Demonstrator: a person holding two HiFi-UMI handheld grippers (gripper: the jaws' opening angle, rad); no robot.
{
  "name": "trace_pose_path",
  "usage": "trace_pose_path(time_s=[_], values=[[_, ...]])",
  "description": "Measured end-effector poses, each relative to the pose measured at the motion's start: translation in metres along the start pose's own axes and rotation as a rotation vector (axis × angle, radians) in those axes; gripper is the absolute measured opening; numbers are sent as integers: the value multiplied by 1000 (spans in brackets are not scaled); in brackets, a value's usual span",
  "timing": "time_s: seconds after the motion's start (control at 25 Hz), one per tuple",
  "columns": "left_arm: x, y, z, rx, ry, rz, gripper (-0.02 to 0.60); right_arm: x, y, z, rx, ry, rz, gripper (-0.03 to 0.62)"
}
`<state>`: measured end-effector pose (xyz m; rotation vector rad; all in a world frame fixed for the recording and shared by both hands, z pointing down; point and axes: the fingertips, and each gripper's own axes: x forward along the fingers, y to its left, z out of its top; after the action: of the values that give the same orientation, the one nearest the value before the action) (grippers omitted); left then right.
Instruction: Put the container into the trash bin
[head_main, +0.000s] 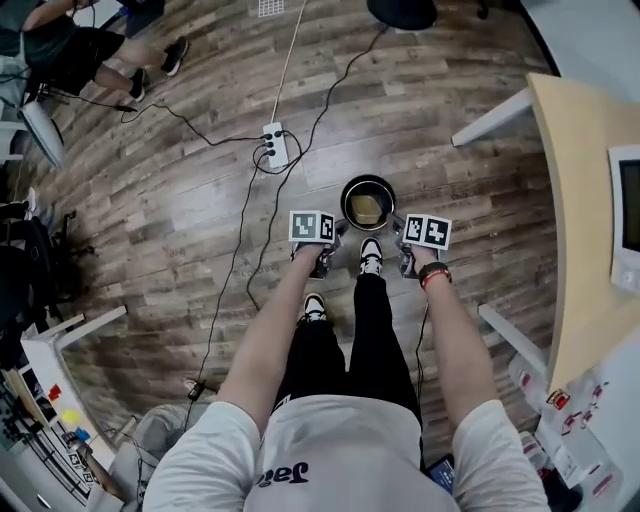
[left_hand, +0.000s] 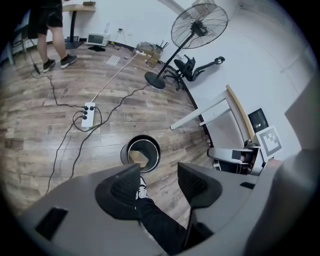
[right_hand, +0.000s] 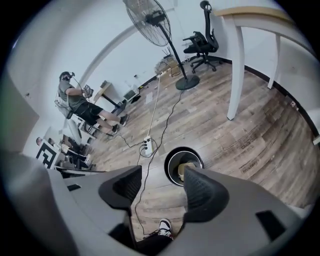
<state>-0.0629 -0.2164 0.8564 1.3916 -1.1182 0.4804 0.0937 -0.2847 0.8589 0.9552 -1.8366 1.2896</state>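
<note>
A round black trash bin (head_main: 367, 202) stands on the wooden floor just ahead of my feet. Inside it lies a tan container (head_main: 366, 209), also seen as the container (left_hand: 138, 158) in the left gripper view and the container (right_hand: 186, 168) in the right gripper view. My left gripper (head_main: 322, 262) hangs to the left of the bin (left_hand: 140, 151), open and empty. My right gripper (head_main: 405, 262) hangs to the right of the bin (right_hand: 184, 164), open too, with nothing between its jaws.
A white power strip (head_main: 275, 146) with black cables lies on the floor beyond the bin. A wooden table (head_main: 585, 200) with white legs runs along the right. A standing fan (right_hand: 157, 30) and an office chair (right_hand: 202, 42) stand farther off. A person (head_main: 80, 55) sits at the far left.
</note>
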Motion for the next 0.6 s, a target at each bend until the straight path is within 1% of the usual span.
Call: trace_pose_path(time_s=[0.2,0.36,0.4,0.48,0.6], values=[[-61,-42,-1,144,-27,41,242,-62,31,0,-31,-30,15,273],[-114,-72,10,278,-100,78,242,-109,59,10,-99,-68,9,270],[-130,-79,12,306,-119,83,242,-122,69,10,-116,-78,8,258],[-159,-91,13,340,-160,83,241,-145,87,10,-139,-109,13,249],[-202,-109,19,356,-234,67,232,-181,114,18,-143,-194,20,235]])
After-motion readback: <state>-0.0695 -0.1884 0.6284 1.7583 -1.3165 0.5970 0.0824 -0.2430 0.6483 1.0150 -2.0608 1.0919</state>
